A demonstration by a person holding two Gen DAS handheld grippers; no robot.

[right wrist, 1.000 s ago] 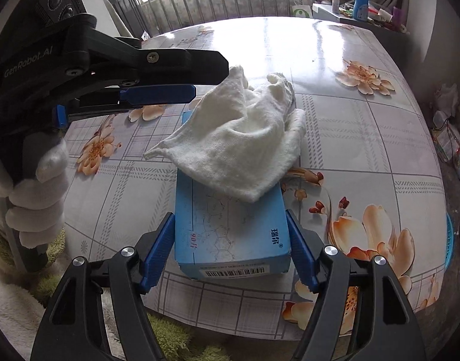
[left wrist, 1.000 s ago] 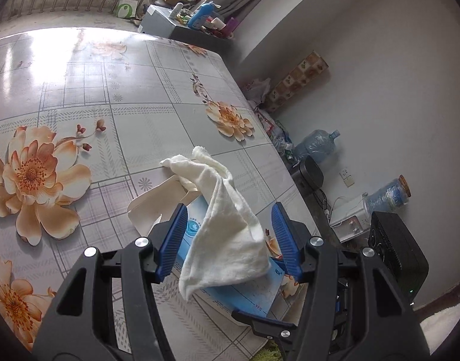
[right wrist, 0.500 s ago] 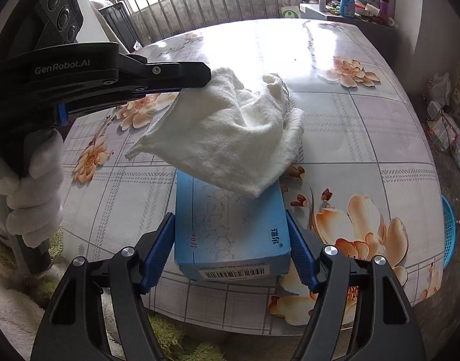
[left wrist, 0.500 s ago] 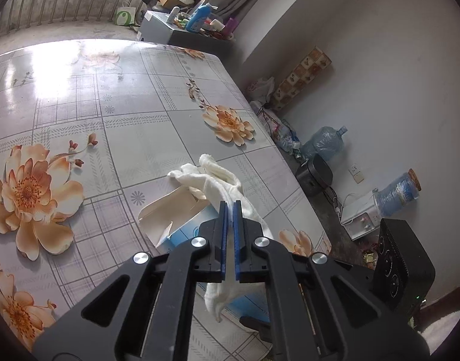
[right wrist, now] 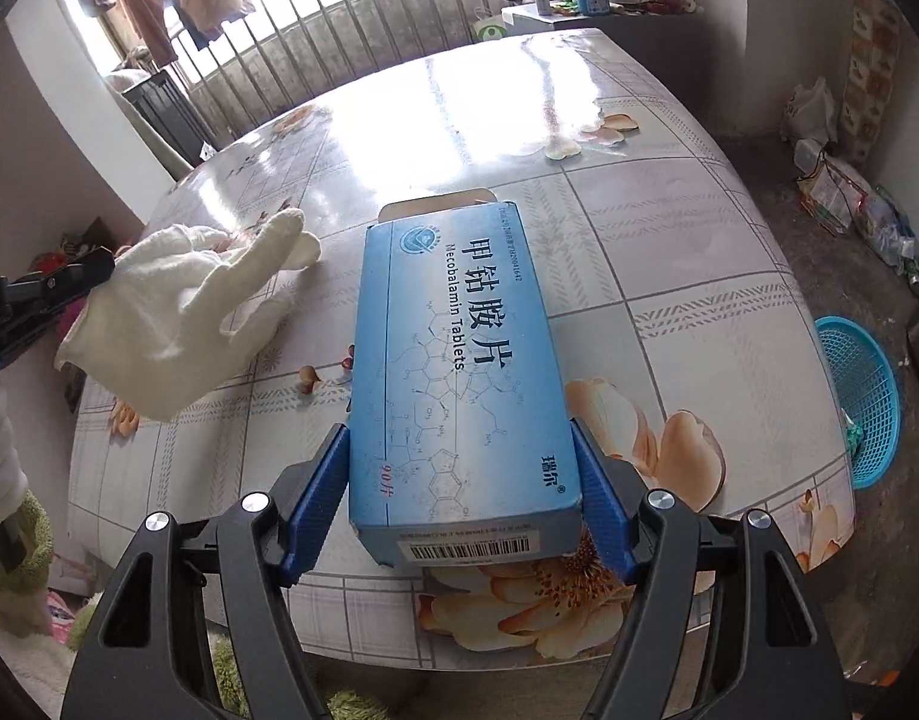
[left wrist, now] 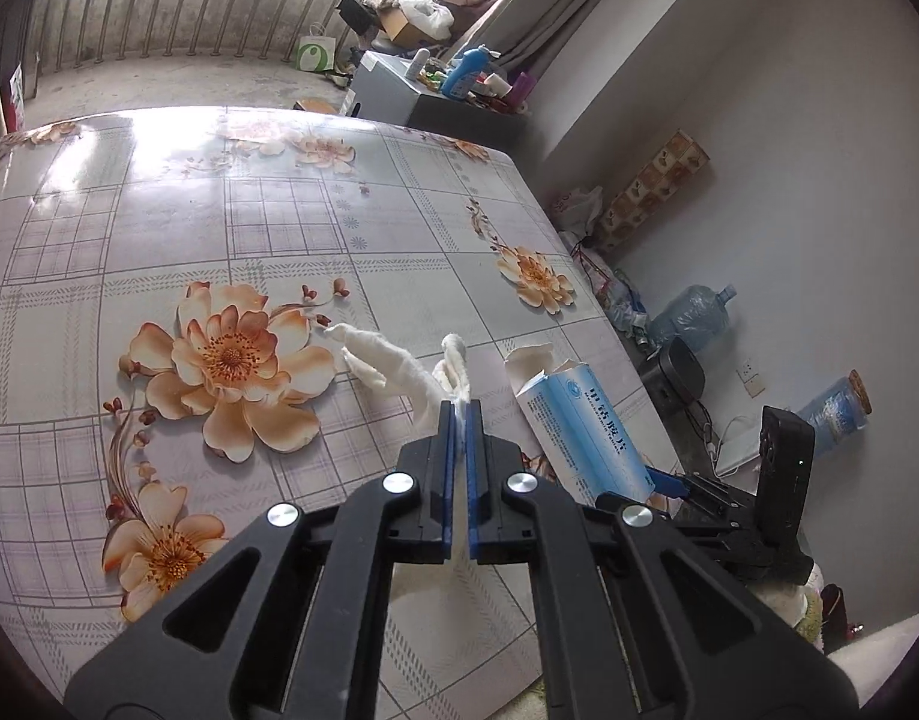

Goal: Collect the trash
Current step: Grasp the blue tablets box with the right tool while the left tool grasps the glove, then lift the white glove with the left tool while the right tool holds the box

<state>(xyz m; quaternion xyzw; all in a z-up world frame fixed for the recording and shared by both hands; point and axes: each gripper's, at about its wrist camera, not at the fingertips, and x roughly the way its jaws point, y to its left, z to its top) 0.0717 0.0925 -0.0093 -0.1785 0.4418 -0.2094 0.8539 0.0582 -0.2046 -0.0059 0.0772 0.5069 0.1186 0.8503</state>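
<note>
My left tool (left wrist: 457, 414) has its blue pads pressed together on a white cloth glove (left wrist: 399, 369), pinching it by a fold; the rest of the glove hangs ahead of the tips, its fingers trailing toward the flowered surface (left wrist: 219, 228). From my right wrist view the same glove (right wrist: 183, 312) sits off to the left of my right tool (right wrist: 459, 486), dangling from the black tip of the other tool, and I cannot tell whether its fingertips touch the surface.

My right tool stands wide, its two pads pressing the long sides of a blue tablet box (right wrist: 459, 372). The box points away from the tool with its far flap open and its barcode end nearest me; its near end looks lifted off the surface (right wrist: 669, 252). In the left wrist view the box (left wrist: 579, 426) is just to the right of my left tool.

A blue basket (right wrist: 861, 402) sits on the floor, right of the right tool, past the surface edge
</note>
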